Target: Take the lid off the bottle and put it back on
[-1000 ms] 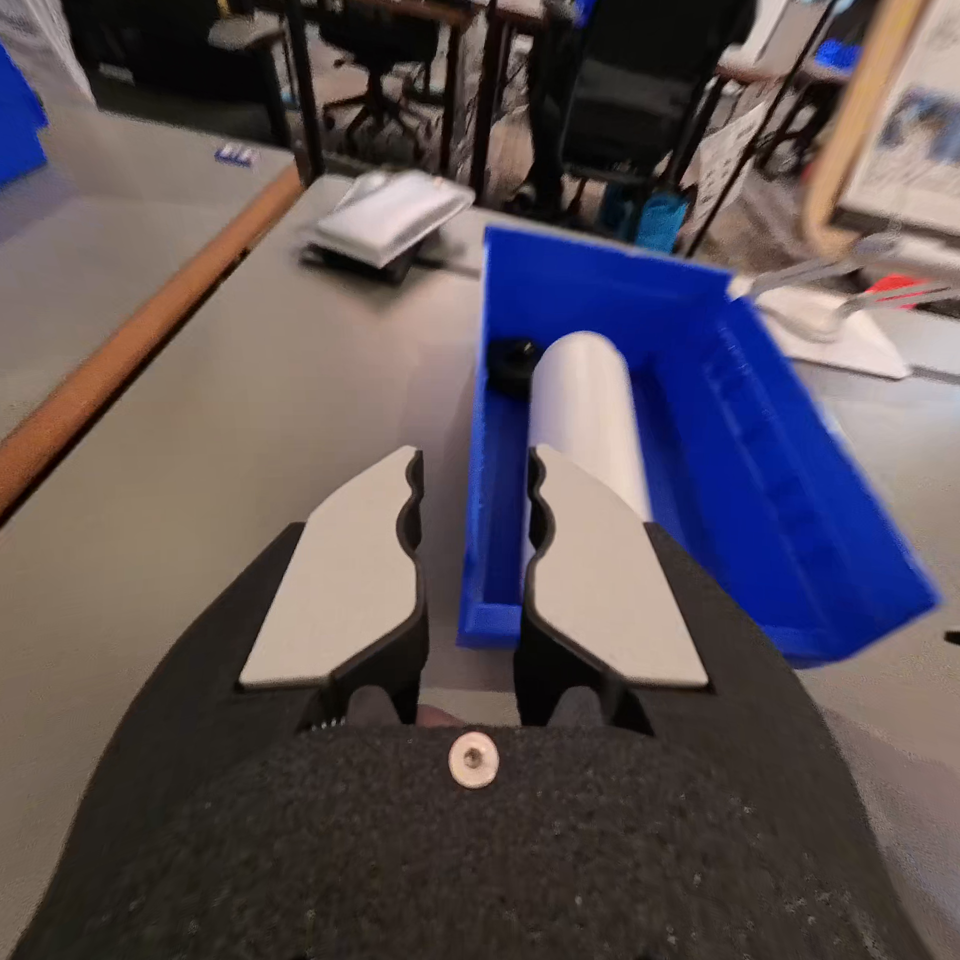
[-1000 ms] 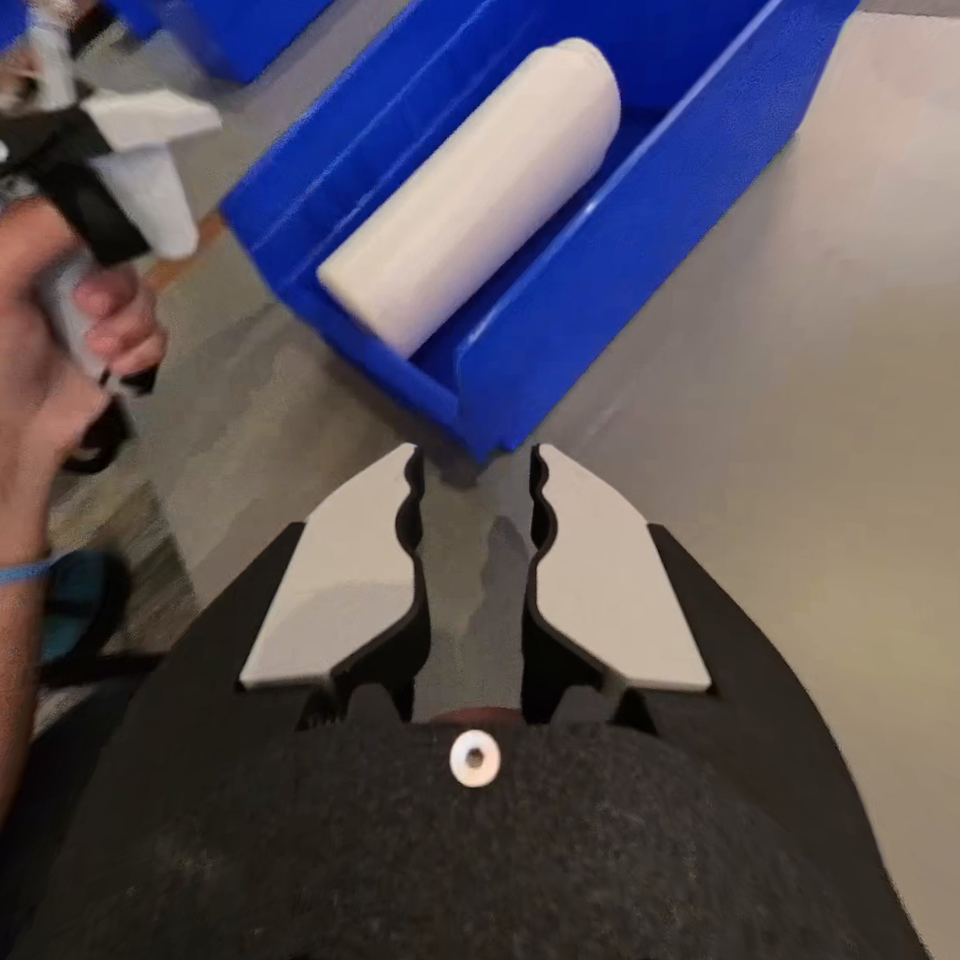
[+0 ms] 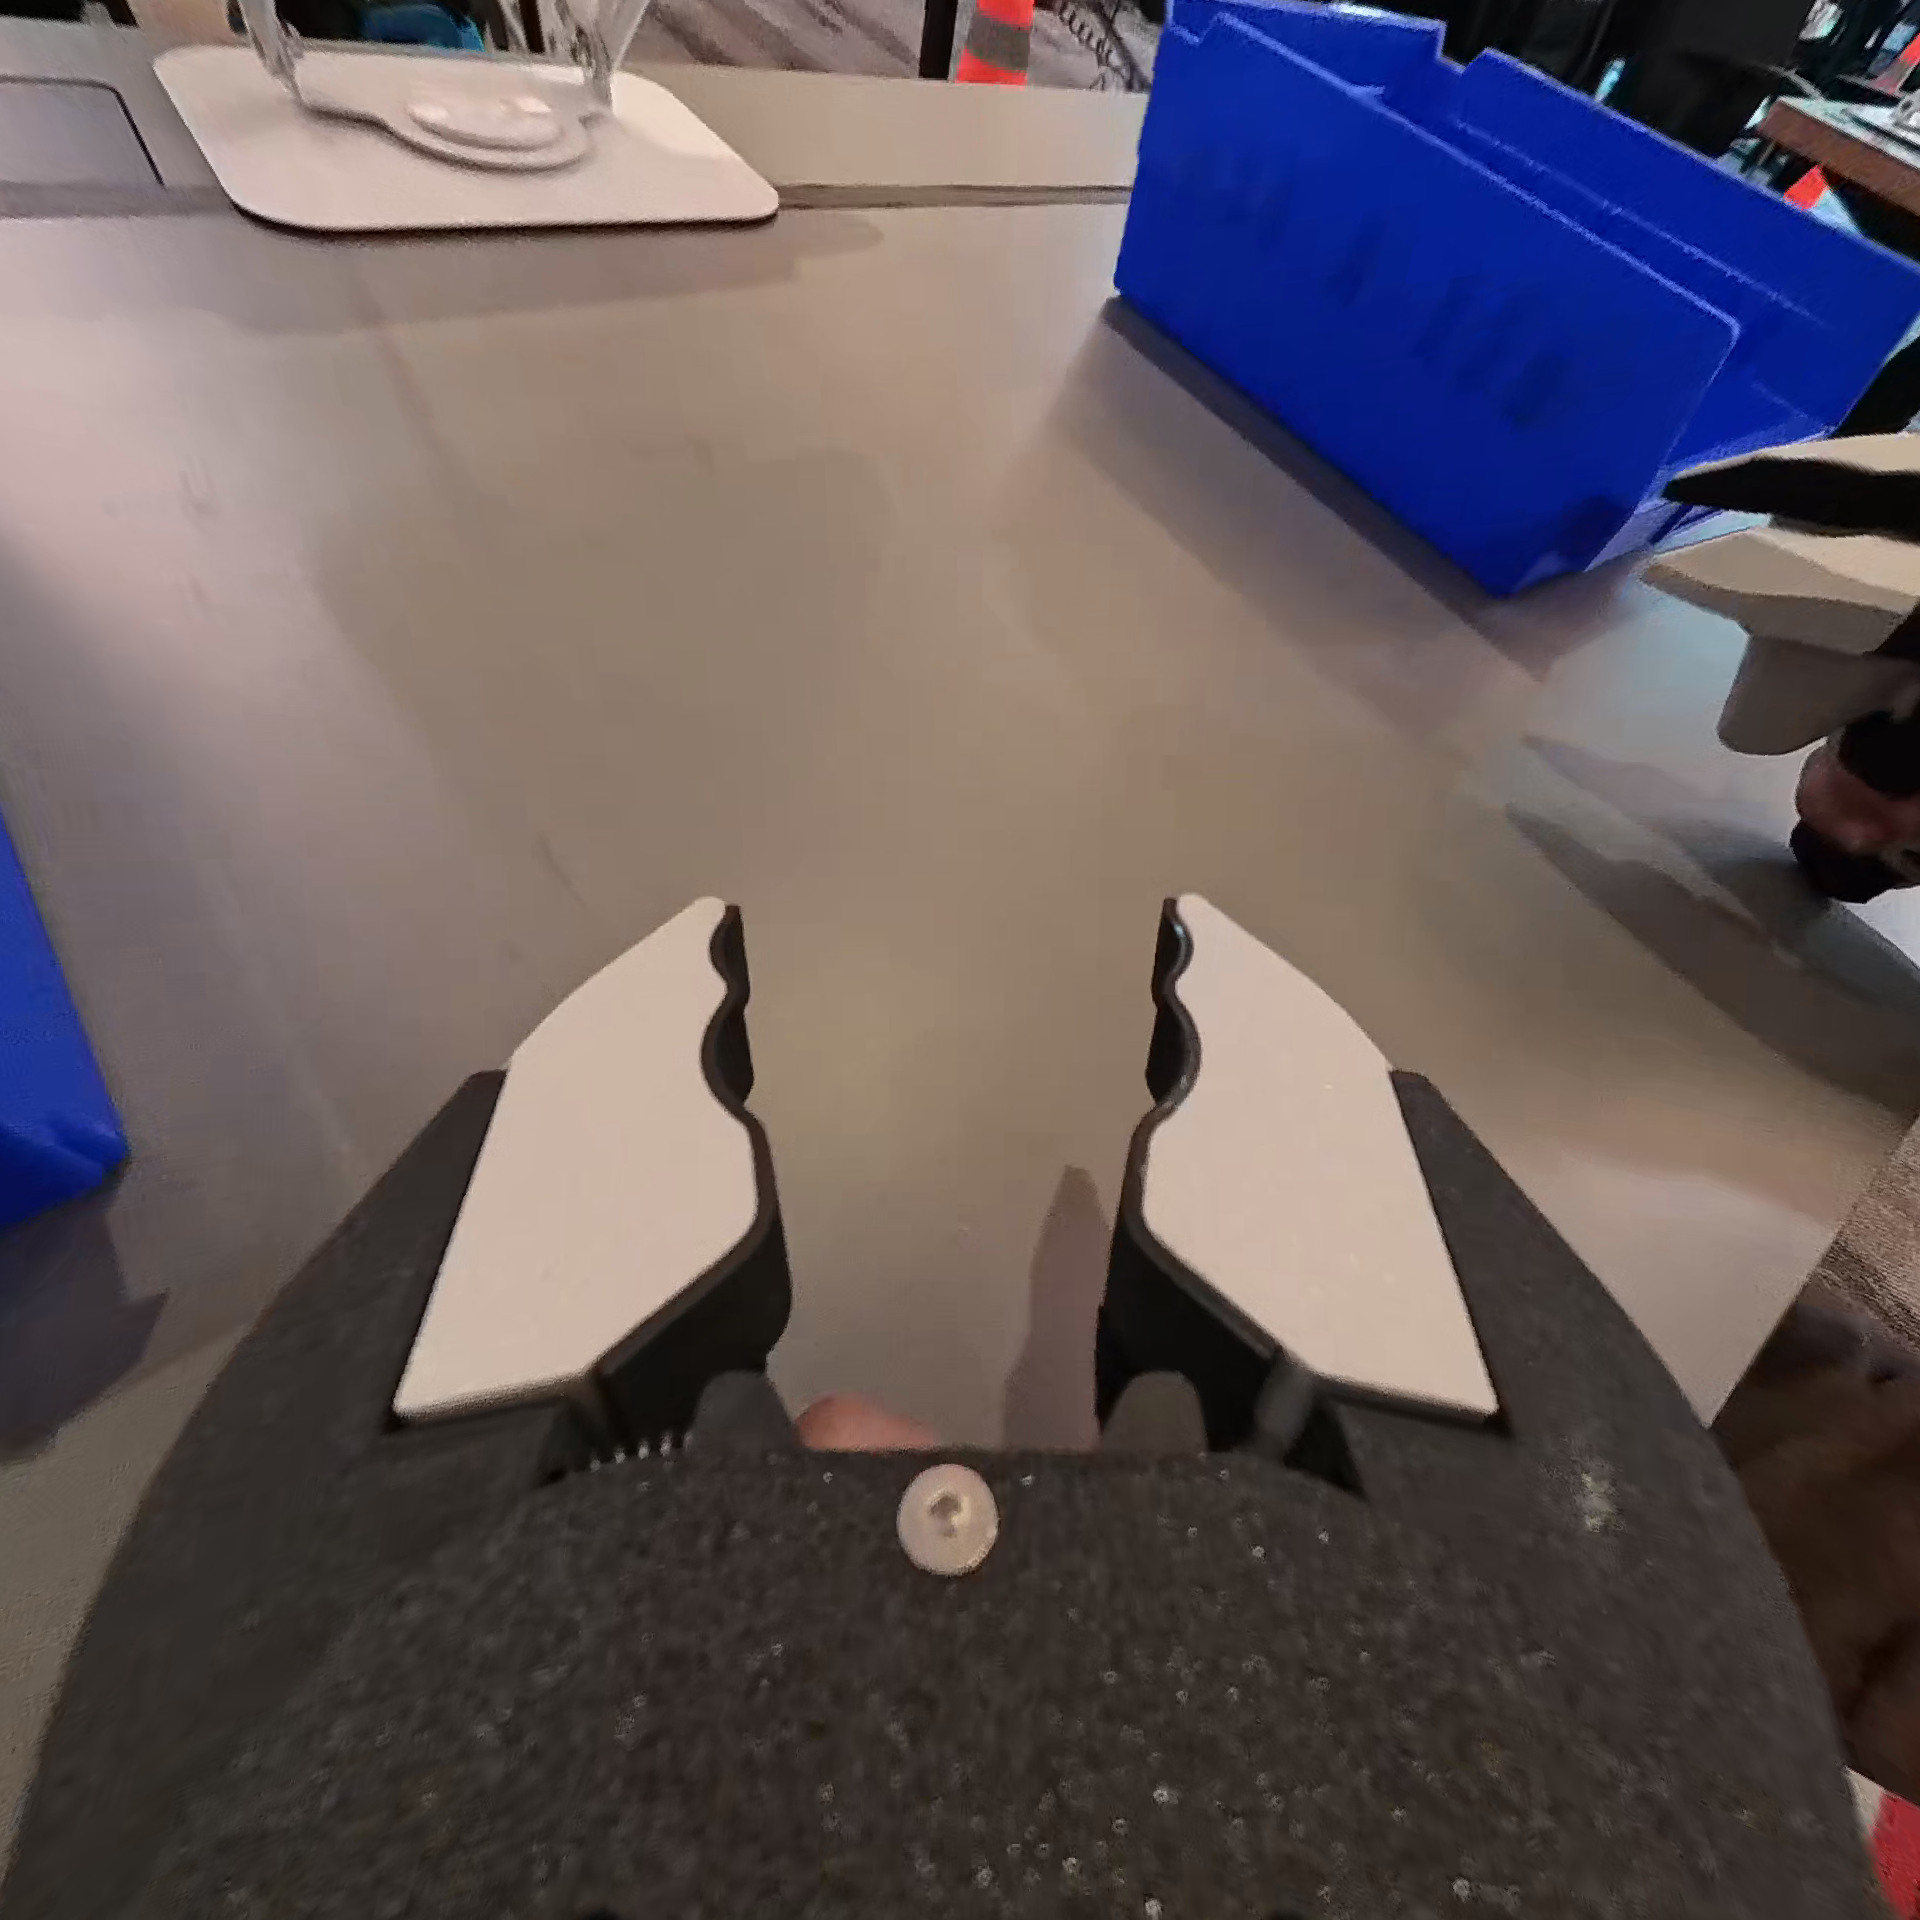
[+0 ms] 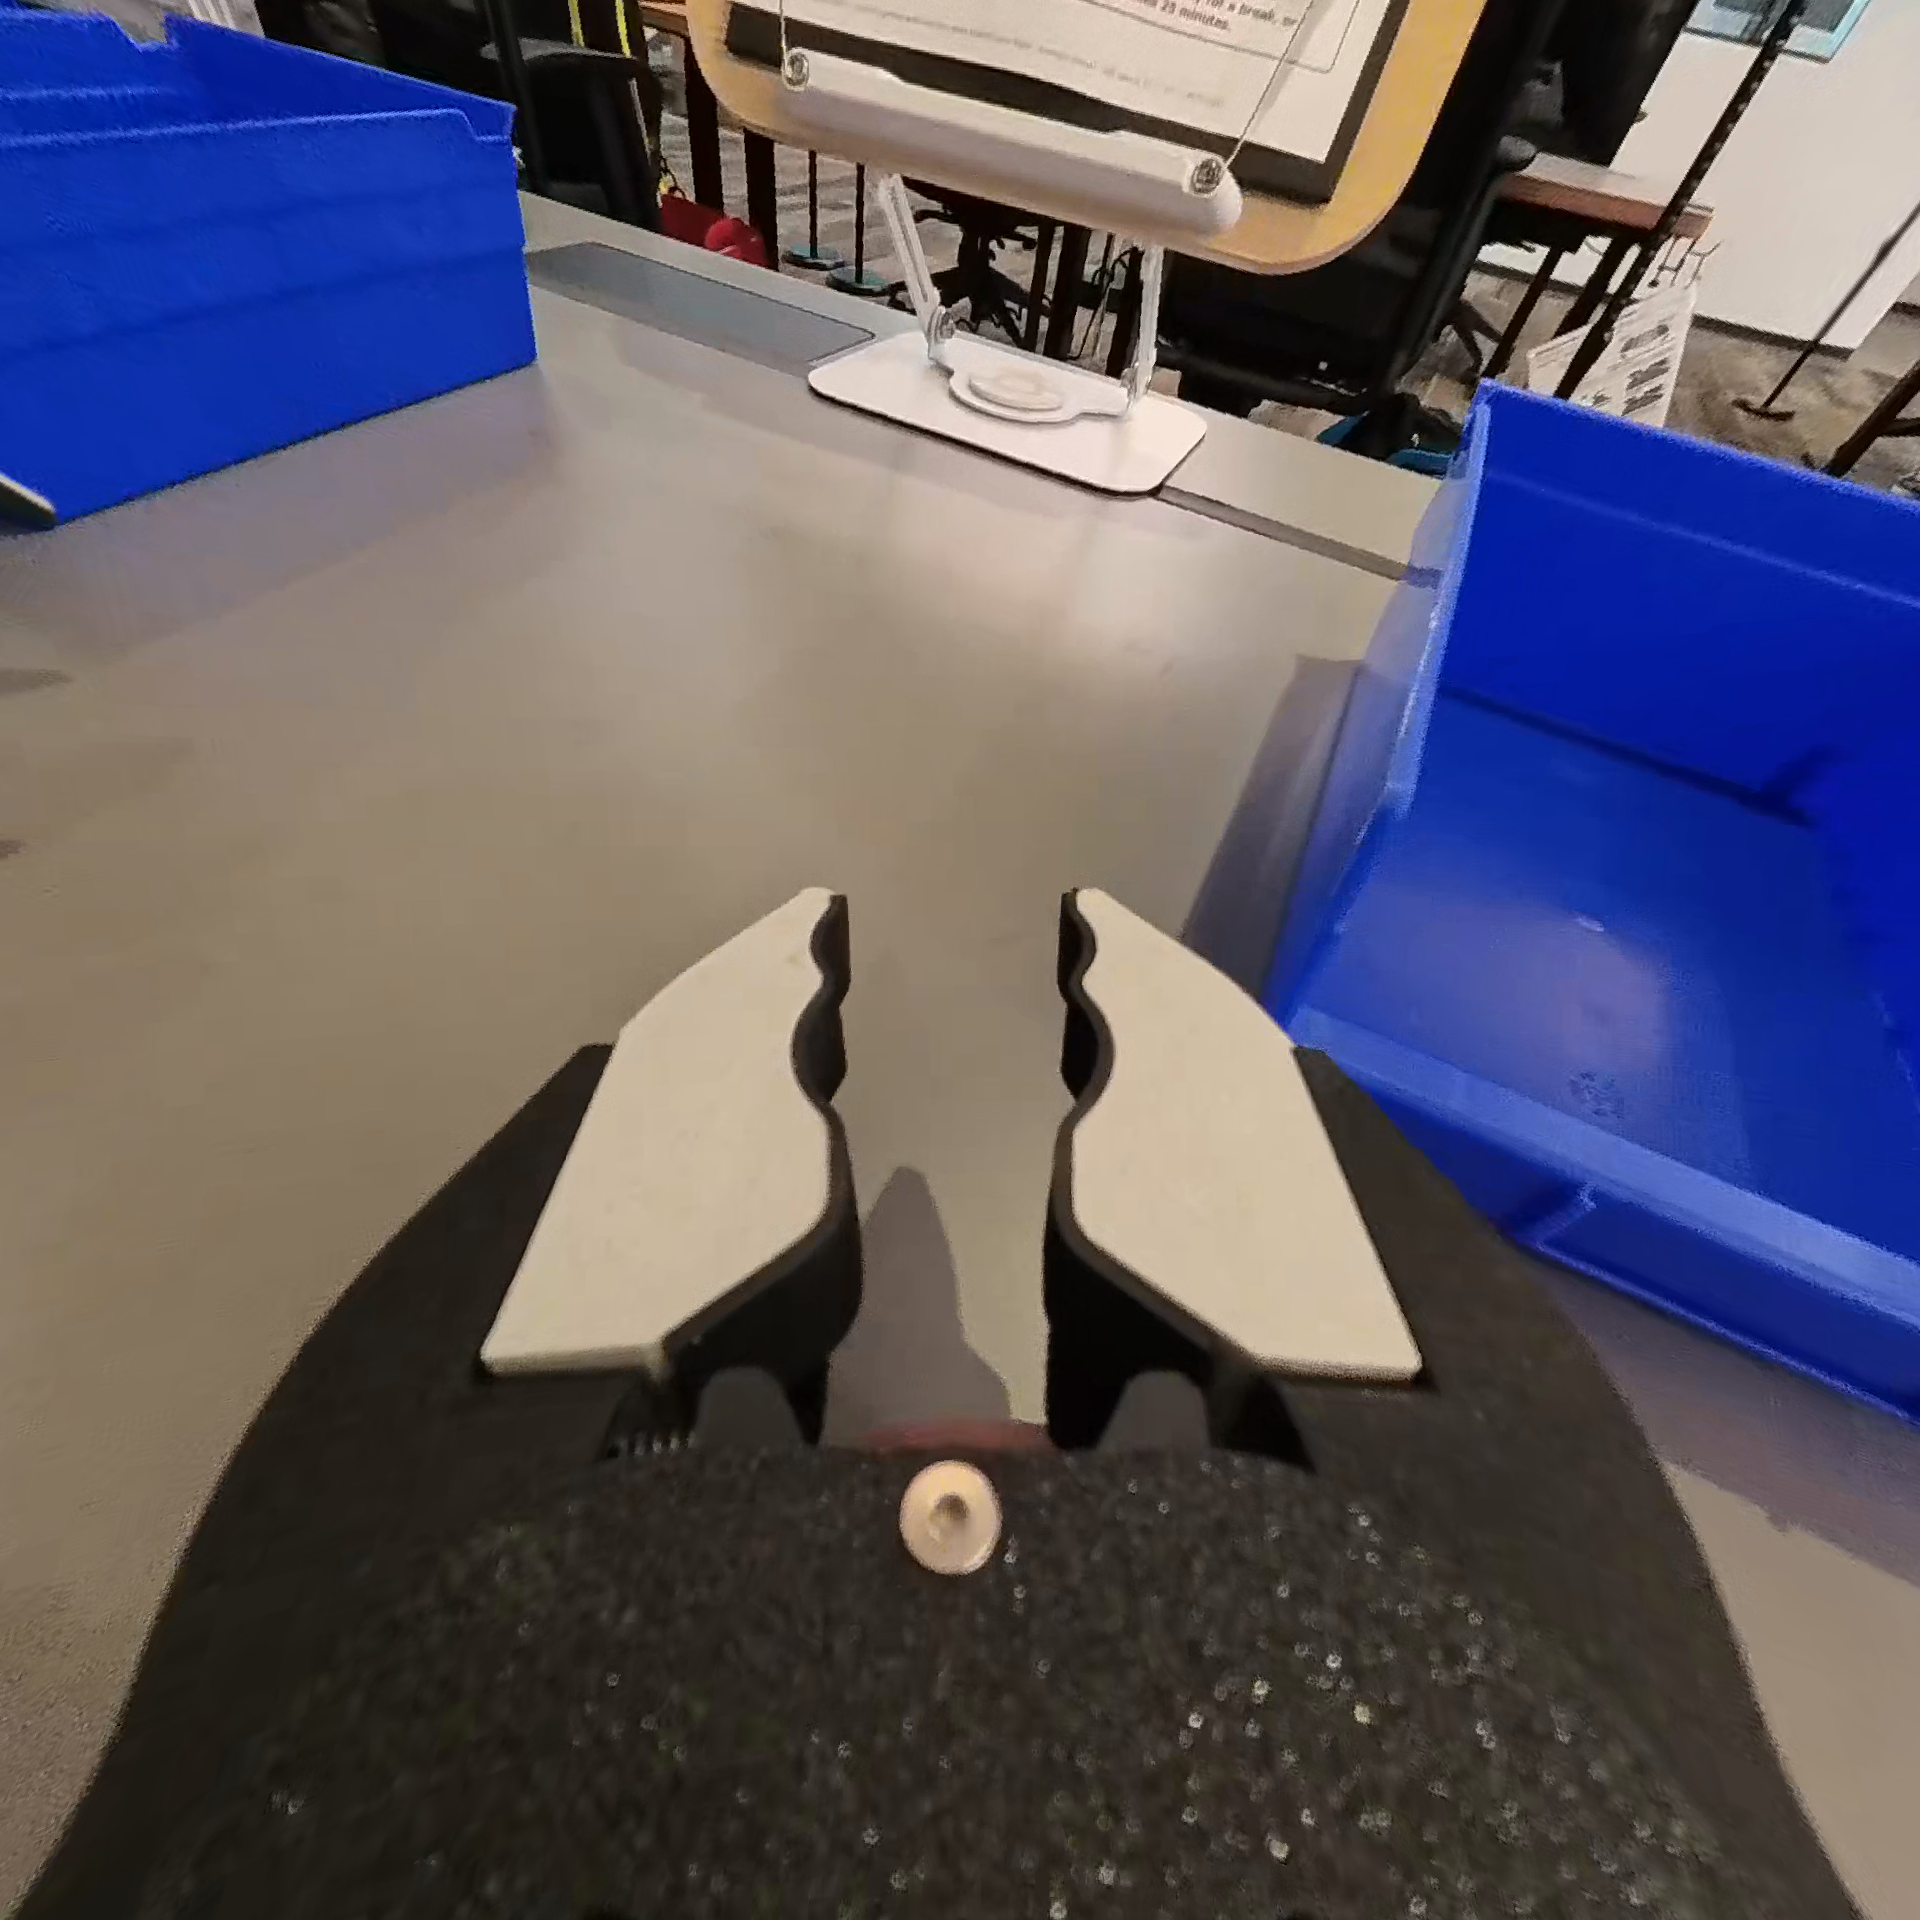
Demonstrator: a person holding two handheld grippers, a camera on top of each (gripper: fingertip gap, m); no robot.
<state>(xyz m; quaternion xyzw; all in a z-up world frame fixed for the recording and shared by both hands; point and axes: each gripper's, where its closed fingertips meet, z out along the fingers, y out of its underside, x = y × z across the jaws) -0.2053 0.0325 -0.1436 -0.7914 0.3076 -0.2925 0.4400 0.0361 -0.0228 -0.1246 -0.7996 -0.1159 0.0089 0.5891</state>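
I cannot see the bottle or its lid in either view. My left gripper [image 3: 948, 914] stands wide open over the bare grey table [image 3: 831, 582], holding nothing. My right gripper [image 4: 954, 904] is open more narrowly, also with nothing between the pads, just beside a blue bin [image 4: 1621, 935]. Another blue bin [image 3: 1434, 343] lies ahead to the right in the left view.

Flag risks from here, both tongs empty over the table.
1. Neither view shows the bottle or lid, so either tongs may reach blind.
2. Right tongs hover close beside the blue bin; a sideways move could clip its wall.
3. Left tongs gape wide over the bare grey table, far from anything graspable.
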